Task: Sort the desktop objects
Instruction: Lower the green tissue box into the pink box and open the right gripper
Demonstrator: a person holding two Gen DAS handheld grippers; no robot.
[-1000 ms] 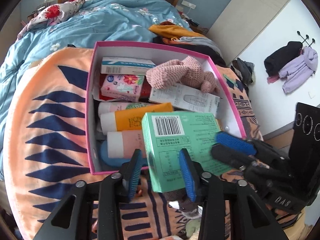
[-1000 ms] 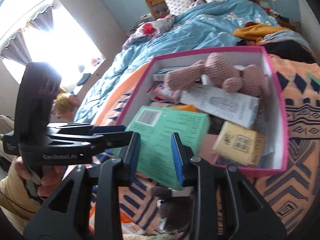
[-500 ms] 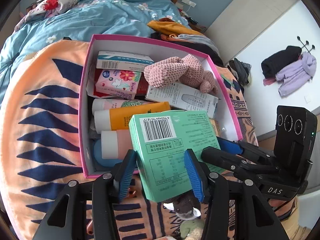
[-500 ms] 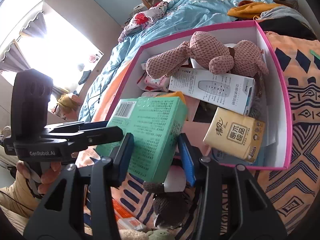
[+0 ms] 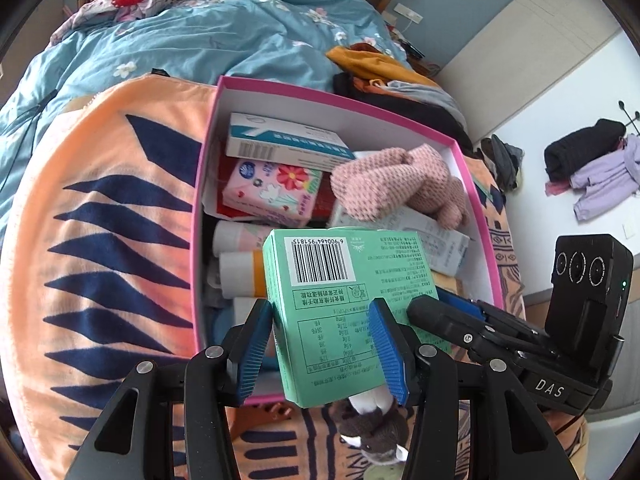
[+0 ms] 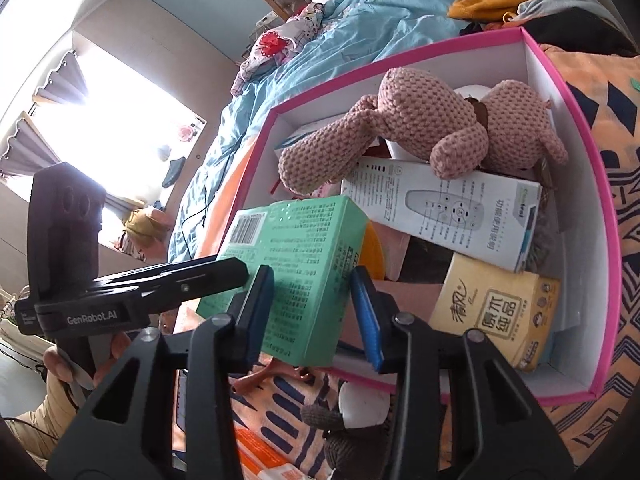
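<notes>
A: Closest to us in the left wrist view, our left gripper (image 5: 324, 354) points up the frame with its blue pads clamped on the sides of the green box (image 5: 348, 312), which stands tilted in the lower centre, barcode end uppermost.

B: And in the right wrist view our right gripper (image 6: 310, 314) comes in from the bottom centre, its pads parted on either side of the same box's edge. We cannot tell whether either pad touches it.

A: At lower left there, a hand (image 6: 66, 368) wraps the left tool's handle.

B: The box hangs above the near rim of the pink-edged box (image 5: 198, 216). Just under it, a small brown knitted toy (image 5: 372, 428) lies on the orange patterned blanket (image 5: 100, 220).

A: Further in, we see an orange tube (image 5: 242, 274), a white remote carton (image 6: 448, 216) and a pink crocheted toy (image 6: 424, 140) on top.

B: Beyond that, the blue duvet (image 5: 208, 32) fills the upper frame.
</notes>
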